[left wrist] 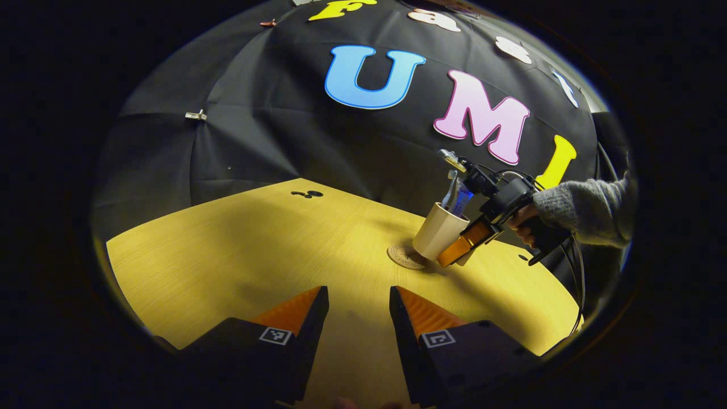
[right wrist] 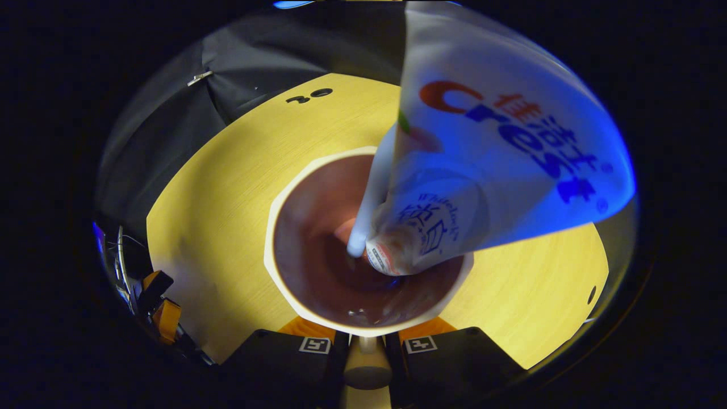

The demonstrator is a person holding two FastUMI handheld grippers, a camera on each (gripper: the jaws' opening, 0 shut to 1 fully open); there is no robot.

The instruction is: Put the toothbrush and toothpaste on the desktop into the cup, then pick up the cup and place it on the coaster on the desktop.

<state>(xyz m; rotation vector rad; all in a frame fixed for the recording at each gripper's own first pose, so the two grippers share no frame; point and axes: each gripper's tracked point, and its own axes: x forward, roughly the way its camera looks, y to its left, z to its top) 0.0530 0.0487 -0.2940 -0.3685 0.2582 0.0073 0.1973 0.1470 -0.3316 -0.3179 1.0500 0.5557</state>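
Left gripper view: left gripper (left wrist: pixel 359 309) hangs unclenched; ahead to its right, right gripper (left wrist: pixel 461 245) clamps the tilted cup's (left wrist: pixel 437 232) handle above the coaster (left wrist: pixel 404 256)

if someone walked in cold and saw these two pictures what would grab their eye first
First, the toothpaste tube looming large in the right gripper view, standing cap-down in the cup beside the toothbrush. Next, in the left gripper view, the right tongs grip the tilted cup at the coaster on the yellow wooden desktop, held by a hand in a grey sleeve. The left tongs sit open over bare desktop.
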